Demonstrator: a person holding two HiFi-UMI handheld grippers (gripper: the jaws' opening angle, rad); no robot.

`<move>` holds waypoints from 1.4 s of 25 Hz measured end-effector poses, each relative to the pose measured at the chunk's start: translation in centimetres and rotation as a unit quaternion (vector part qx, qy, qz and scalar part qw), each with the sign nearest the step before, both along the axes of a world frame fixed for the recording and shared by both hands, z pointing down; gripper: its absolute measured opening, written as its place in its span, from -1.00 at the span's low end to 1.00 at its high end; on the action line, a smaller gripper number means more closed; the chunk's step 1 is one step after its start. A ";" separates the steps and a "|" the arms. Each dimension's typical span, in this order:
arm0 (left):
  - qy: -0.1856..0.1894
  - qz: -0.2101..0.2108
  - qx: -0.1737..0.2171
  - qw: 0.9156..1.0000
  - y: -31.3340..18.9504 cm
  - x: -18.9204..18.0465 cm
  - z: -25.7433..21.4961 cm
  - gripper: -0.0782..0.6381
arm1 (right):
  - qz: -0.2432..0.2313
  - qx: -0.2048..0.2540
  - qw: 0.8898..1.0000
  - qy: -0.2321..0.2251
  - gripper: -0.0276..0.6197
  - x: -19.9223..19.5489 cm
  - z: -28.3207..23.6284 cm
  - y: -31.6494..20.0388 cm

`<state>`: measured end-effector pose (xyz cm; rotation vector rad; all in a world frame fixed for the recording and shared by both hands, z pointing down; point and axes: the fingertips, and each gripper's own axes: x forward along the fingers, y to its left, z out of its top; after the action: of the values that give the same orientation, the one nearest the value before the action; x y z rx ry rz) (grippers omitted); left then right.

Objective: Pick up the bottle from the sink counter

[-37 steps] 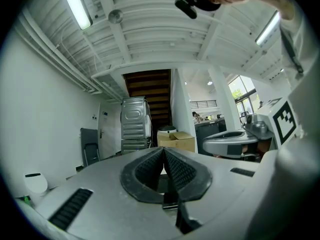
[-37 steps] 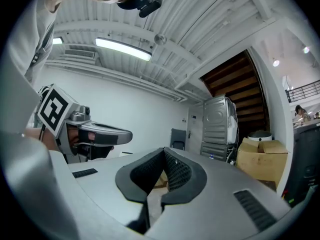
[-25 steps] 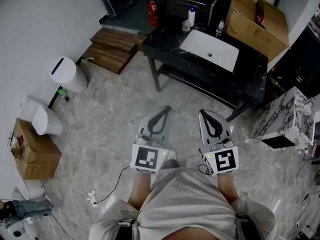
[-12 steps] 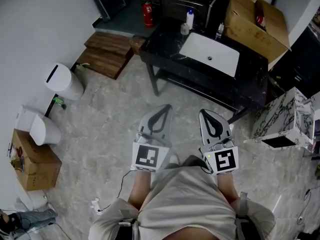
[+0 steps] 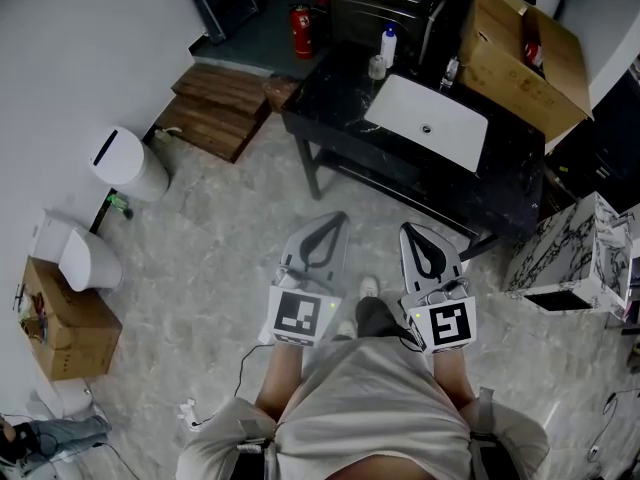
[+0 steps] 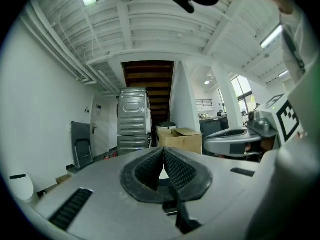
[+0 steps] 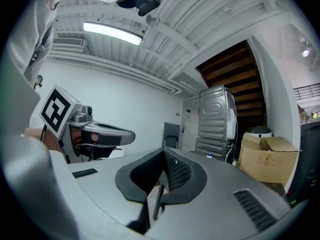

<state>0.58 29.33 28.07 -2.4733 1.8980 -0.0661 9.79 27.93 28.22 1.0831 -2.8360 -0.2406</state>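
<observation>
The bottle [image 5: 388, 44], white with a blue cap, stands upright at the back left of the black sink counter [image 5: 343, 99], next to a small pale cup [image 5: 377, 67]. In the right gripper view the bottle [image 7: 209, 155] is a tiny shape far ahead. My left gripper [image 5: 331, 219] and right gripper [image 5: 408, 228] are held side by side over the floor, well short of the counter. Both are shut with nothing between them. Their jaws meet tip to tip in the left gripper view [image 6: 163, 151] and the right gripper view [image 7: 164, 152].
A white basin [image 5: 430, 120] with a faucet [image 5: 452, 68] fills the counter's middle. Behind it are a cardboard box [image 5: 520, 53], a red fire extinguisher [image 5: 301, 30] and a metal case [image 6: 133, 119]. Wooden steps [image 5: 215, 103], a white bin [image 5: 125, 158] and a marbled box [image 5: 565, 253] stand around.
Both grippers have come forward together toward the counter, which now sits a little lower in the head view. A foot has appeared between the grippers. Both stay shut.
</observation>
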 end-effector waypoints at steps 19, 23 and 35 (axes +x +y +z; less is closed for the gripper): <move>-0.009 -0.036 -0.013 0.999 -13.0 -1.6 0.1 -0.77 | -0.038 -0.006 0.999 -0.002 -0.93 -1.8 0.0 -14.1; -0.012 -0.045 -0.014 0.999 -15.3 -1.7 0.0 -0.77 | -0.045 -0.010 0.999 -0.003 -0.93 -1.9 0.2 -16.6; -0.013 -0.067 -0.017 0.998 -19.9 -1.9 -0.4 -0.77 | -0.070 -0.012 0.997 -0.013 -0.93 -2.5 0.1 -21.5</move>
<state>-1.32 9.45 27.71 -2.3510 2.0665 -0.1328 7.29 6.46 28.29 0.8897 -2.9330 -0.2029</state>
